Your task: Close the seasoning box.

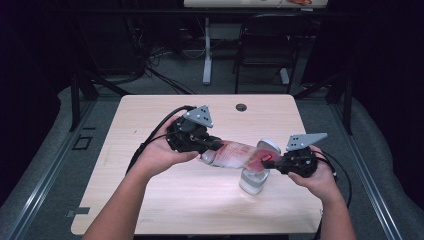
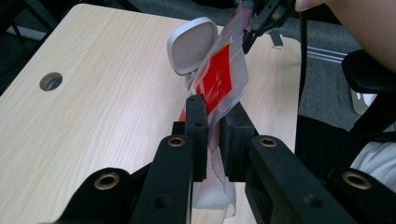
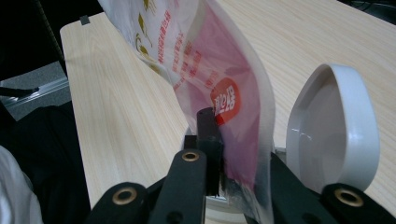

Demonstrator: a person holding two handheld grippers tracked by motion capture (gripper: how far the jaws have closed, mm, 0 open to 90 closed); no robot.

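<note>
Pale wooden table (image 1: 150, 200); grey floor (image 1: 170, 80)

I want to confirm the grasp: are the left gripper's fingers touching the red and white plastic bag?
Touching. The left gripper view shows the fingers pressed on both sides of the plastic bag, with no gap.

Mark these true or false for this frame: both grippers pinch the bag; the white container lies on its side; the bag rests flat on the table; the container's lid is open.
1. Both the left gripper and the right gripper pinch the red-and-clear plastic bag: true.
2. The white plastic container lies on its side: false, it stands upright on the light wooden table.
3. The bag rests flat on the table: false, it is held up between the grippers.
4. The container's white hinged lid is open: true.
</note>
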